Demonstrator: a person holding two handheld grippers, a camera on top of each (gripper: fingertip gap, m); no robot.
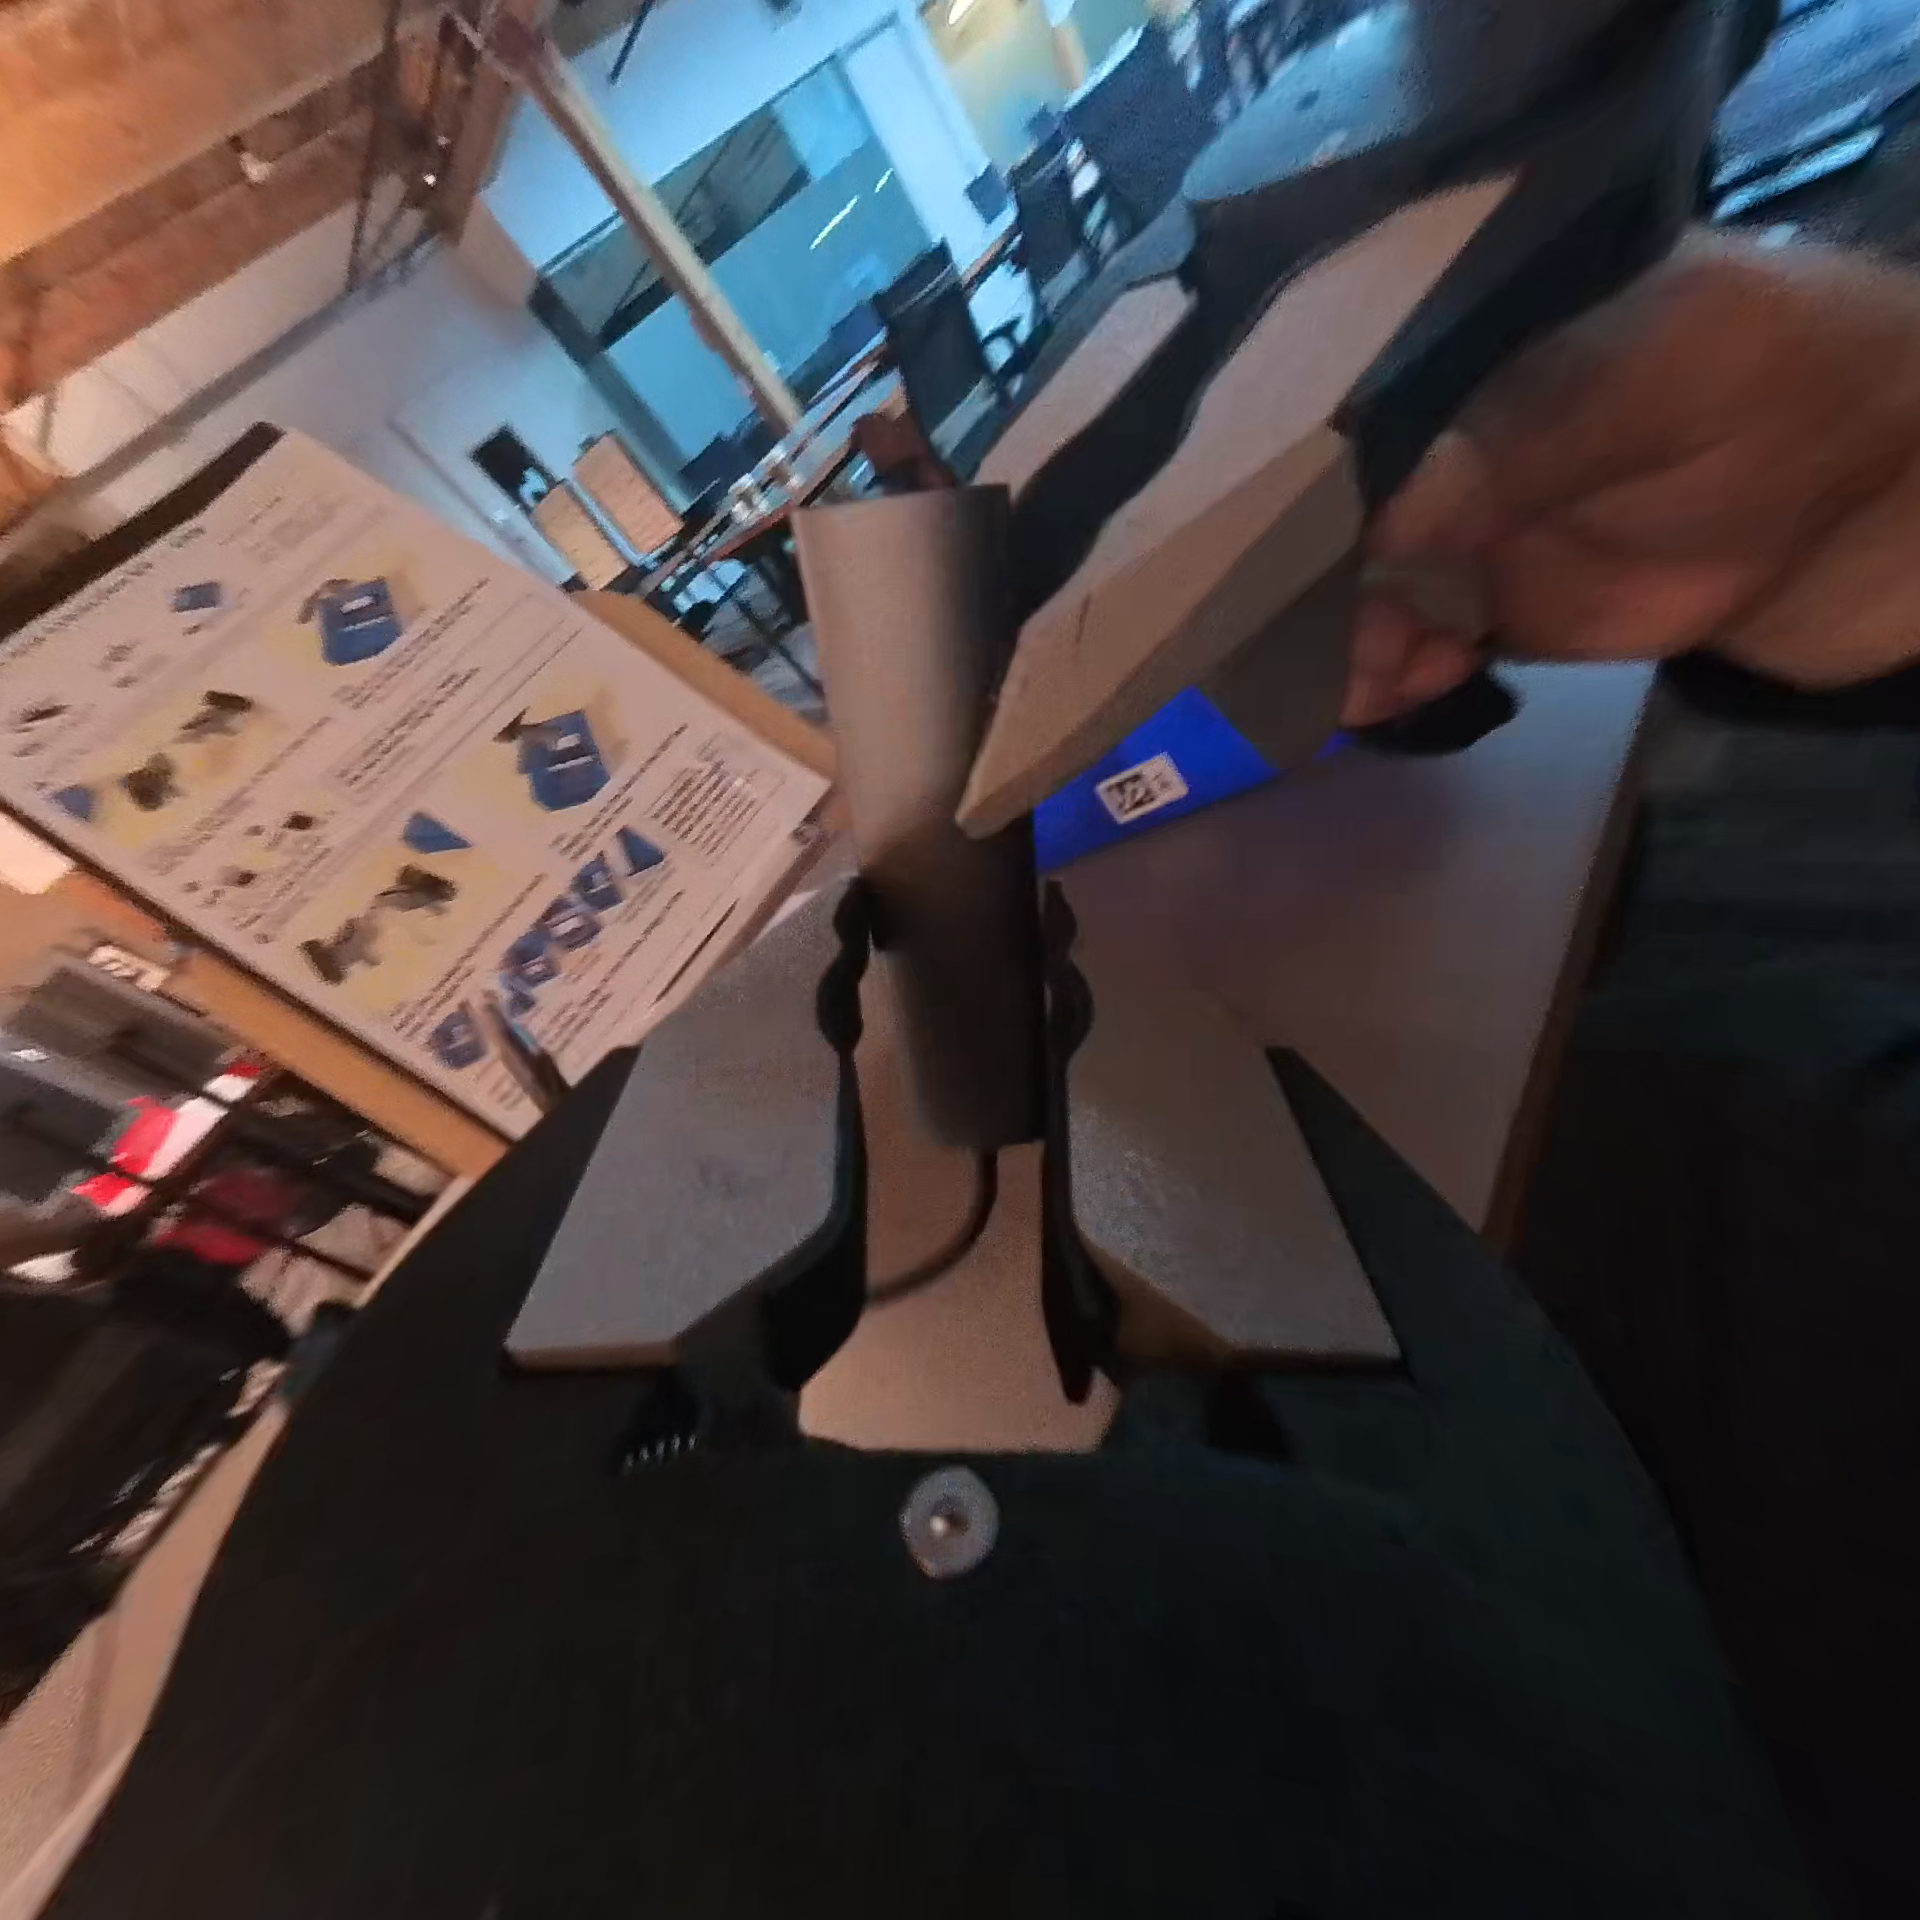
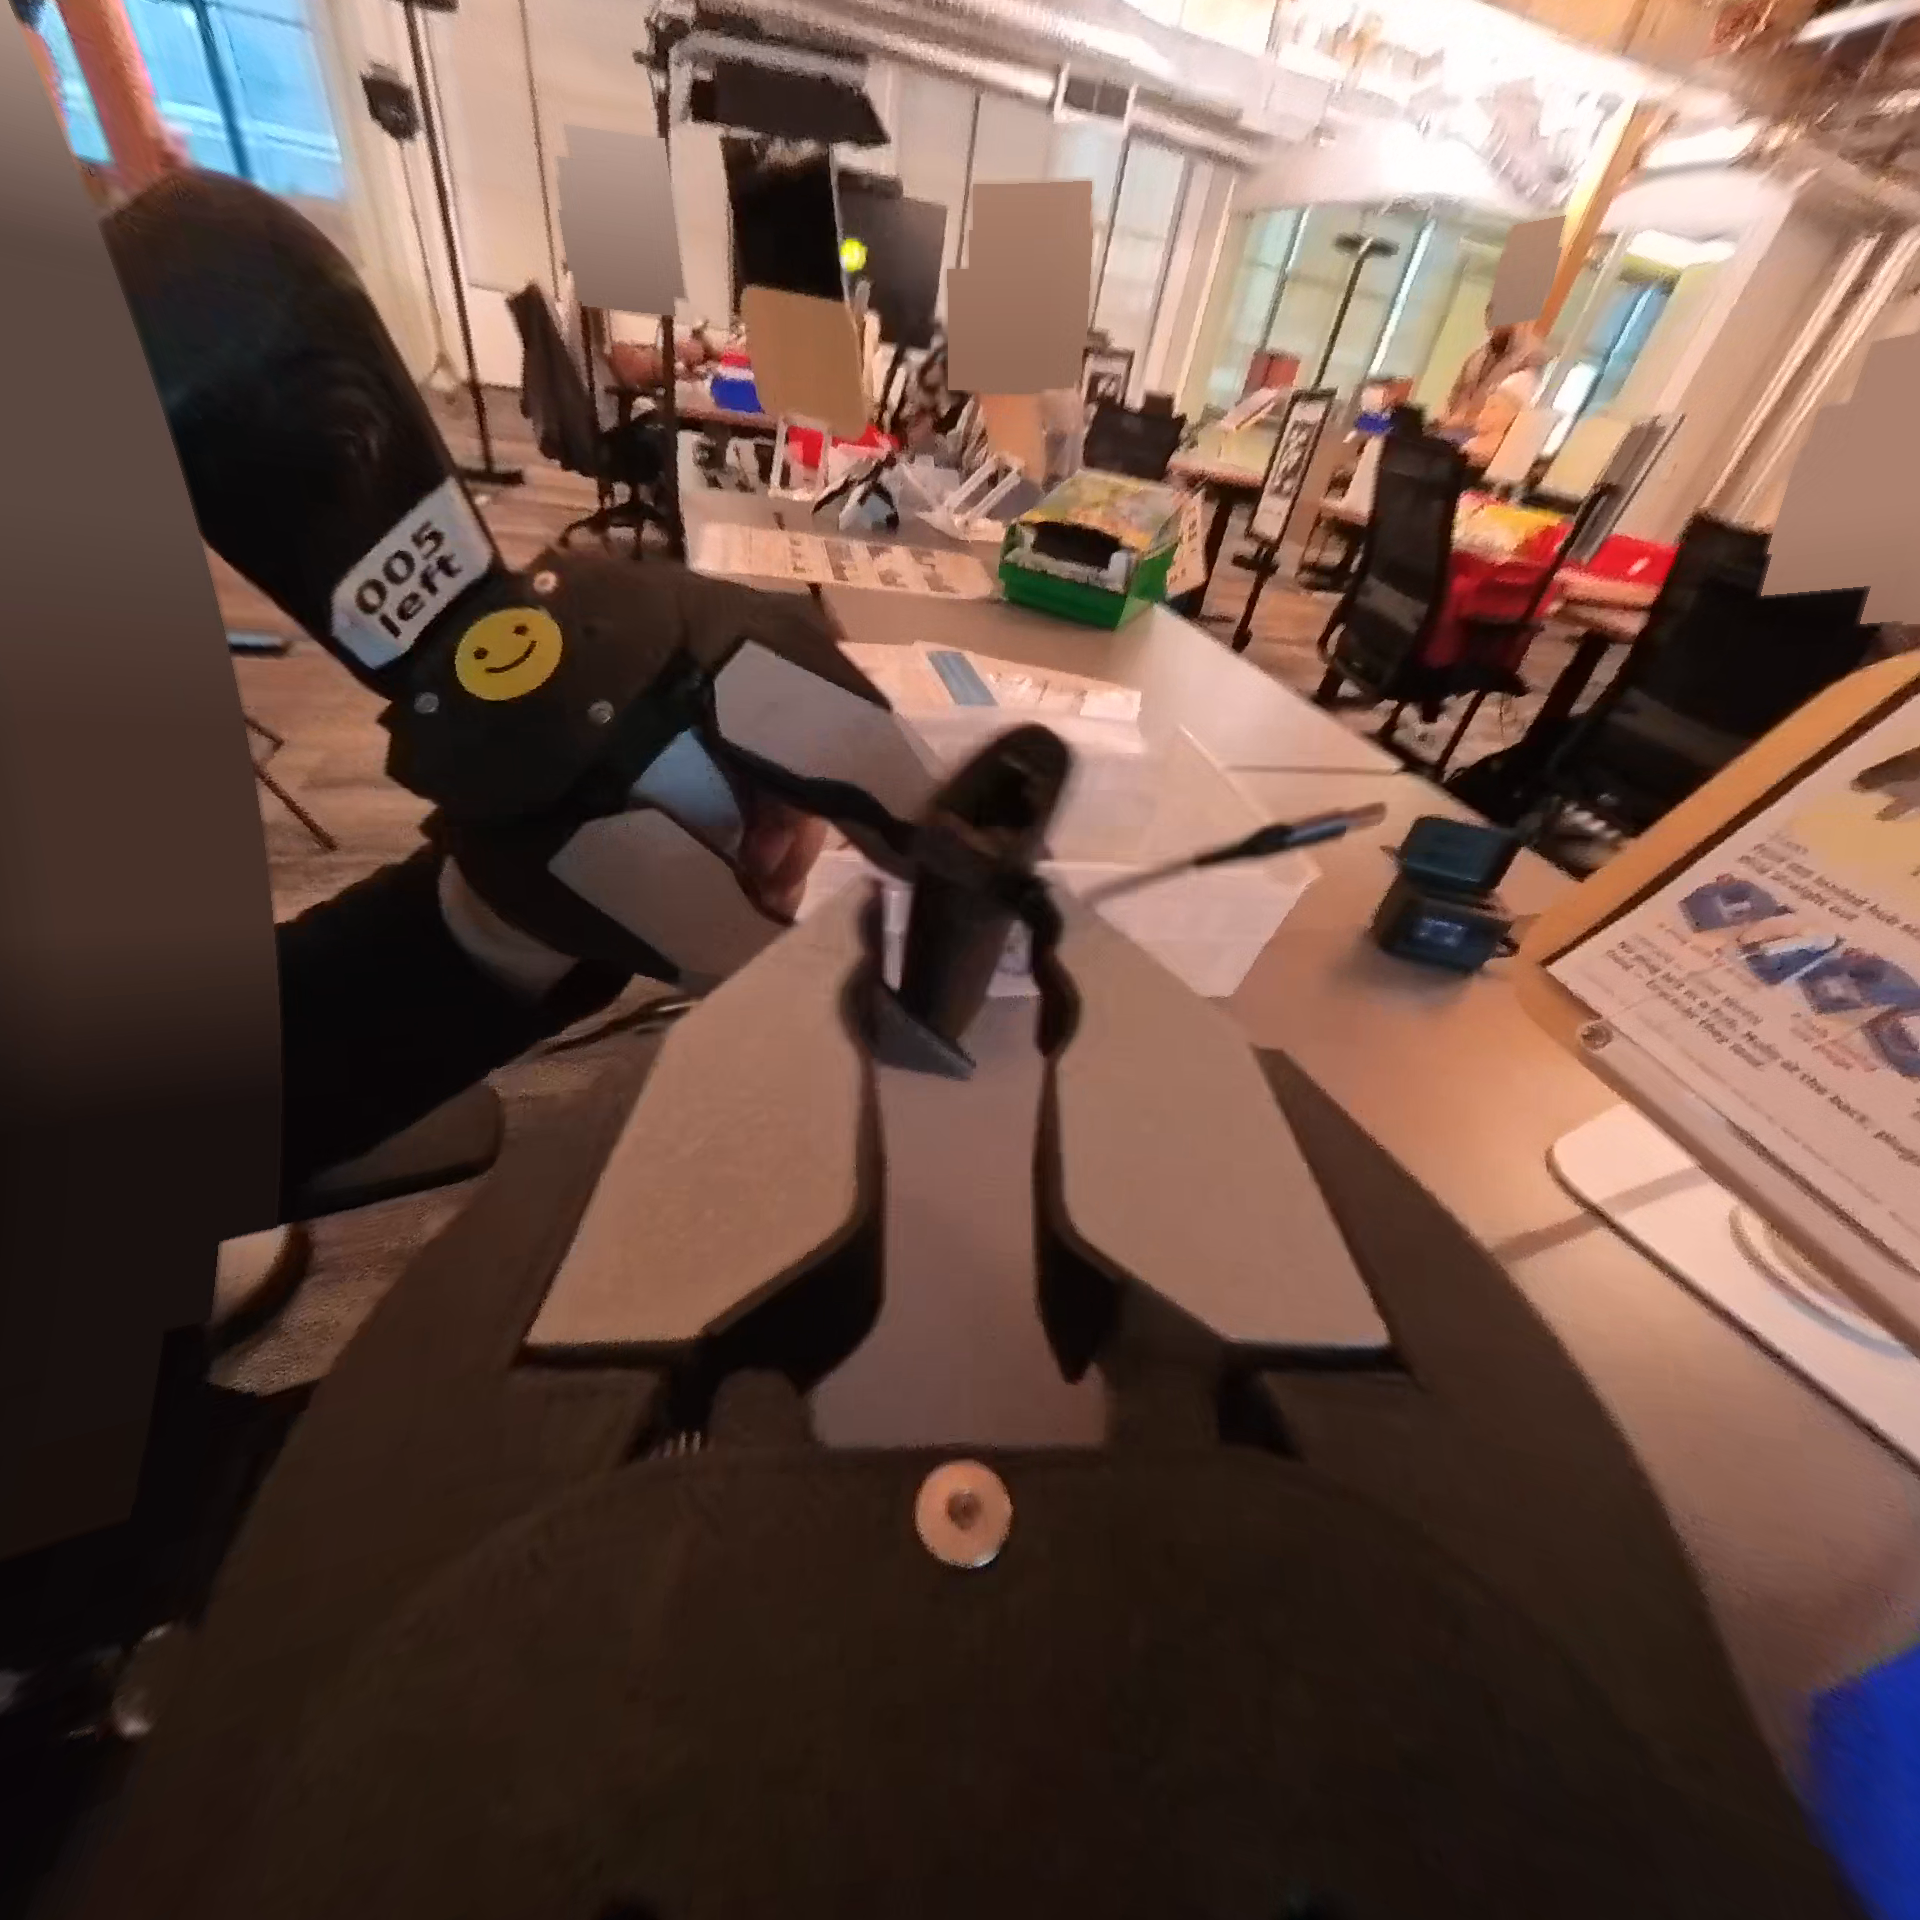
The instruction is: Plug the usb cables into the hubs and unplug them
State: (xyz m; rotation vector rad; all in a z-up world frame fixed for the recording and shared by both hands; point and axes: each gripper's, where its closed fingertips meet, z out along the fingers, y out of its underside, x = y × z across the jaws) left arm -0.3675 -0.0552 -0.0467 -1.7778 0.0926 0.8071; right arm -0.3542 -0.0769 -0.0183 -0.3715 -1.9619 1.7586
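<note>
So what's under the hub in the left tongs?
A thin dark cable curls from the lower end of the hub over the bare table. Where it runs on is hidden behind the left tongs.

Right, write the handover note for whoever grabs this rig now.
Left gripper: shut on the grey hub, held upright above the table.
Right gripper: fingers flank the same hub; whether they clamp it cannot be told.
Cable plug: sticks out free to the right, in no port.
Dark box, perhaps a second hub, sits on the table.
Done: nothing visibly plugged in.
Left: insert the plug, then pull it out.
</note>
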